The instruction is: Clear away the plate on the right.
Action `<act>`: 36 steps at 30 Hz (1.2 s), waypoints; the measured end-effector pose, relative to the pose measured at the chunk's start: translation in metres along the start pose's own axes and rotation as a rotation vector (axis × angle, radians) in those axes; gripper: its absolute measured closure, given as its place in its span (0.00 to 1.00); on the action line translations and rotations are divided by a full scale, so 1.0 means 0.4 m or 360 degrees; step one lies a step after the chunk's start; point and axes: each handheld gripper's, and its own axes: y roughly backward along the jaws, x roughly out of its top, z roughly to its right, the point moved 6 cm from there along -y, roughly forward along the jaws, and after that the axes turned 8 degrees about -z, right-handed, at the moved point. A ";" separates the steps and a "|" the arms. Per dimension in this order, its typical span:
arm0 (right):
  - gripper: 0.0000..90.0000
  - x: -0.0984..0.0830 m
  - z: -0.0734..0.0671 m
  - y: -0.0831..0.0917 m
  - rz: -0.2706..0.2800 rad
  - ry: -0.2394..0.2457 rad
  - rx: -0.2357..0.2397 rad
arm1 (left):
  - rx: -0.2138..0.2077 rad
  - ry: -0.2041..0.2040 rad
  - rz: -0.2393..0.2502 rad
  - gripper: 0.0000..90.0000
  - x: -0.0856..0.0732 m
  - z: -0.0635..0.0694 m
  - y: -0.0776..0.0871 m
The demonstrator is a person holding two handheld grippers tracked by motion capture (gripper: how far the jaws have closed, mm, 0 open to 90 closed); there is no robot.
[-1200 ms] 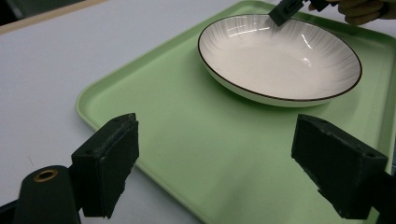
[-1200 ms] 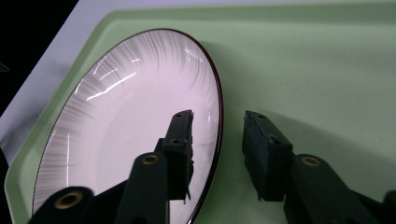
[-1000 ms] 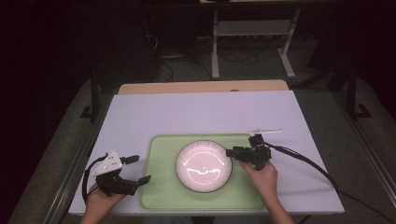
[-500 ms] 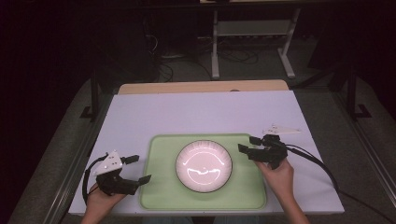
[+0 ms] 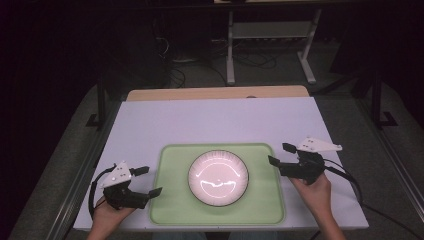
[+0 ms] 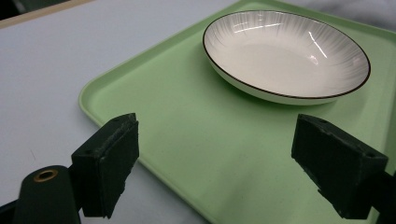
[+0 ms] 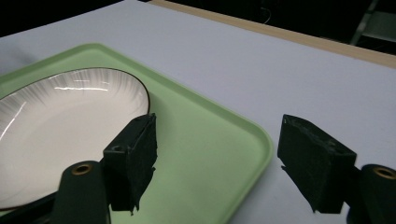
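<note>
Pulled back from the plate (image 5: pixel 218 178) since a second ago, the right tool (image 5: pixel 278 154) now hangs past the tray's right edge, its jaws having just been opening, nothing between them. At left, the left tool (image 5: pixel 148 181) (jaws apart, empty) sits beside the green tray (image 5: pixel 172 200). Centre: the white plate rests on the tray, on the pale surface (image 5: pixel 215 122).

**White table, green tray on it**

Rectangular table with a pale white top (image 5: pixel 215 122) and a bare light-wood strip (image 5: pixel 215 93) along its 12 o'clock edge. Flat light-green plastic tray with rounded corners (image 5: pixel 172 192) lies directly on the top, at 6 o'clock, near the front edge. Its raised rim shows in both gripper views. Top around it bare.
</note>
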 end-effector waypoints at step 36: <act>0.26 -0.126 0.081 0.130 0.0014 -0.0077 -0.0136 | 0.0015 0.0013 -0.0010 0.16 -0.005 -0.005 -0.002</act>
